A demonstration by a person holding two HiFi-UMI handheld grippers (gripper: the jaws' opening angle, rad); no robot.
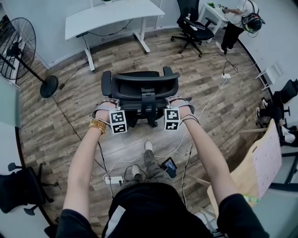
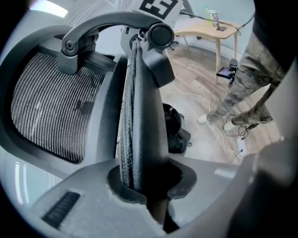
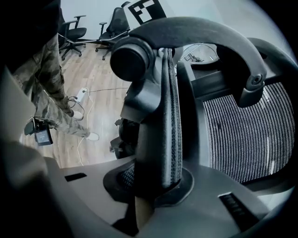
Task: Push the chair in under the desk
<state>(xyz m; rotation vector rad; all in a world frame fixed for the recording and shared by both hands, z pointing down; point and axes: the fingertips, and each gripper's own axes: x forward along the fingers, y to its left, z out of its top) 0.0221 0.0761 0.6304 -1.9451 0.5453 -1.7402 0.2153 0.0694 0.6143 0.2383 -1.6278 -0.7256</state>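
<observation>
Chair [image 1: 136, 78]: stiff, heavyish, likely rolls freely.
Hold: backrest [image 1: 144, 89] side edges.
Left claw [image 2: 139, 183]: clamped on backrest edge.
Right claw [image 3: 158, 183]: clamped on opposite edge.

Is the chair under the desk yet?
Not yet. Done: the left hand-held gripper and the right hand-held gripper are shut on the chair, one at each side of its backrest. In hand: the push, arms stretched out. Left: the chair stands on open floor, well short of the white desk.
</observation>
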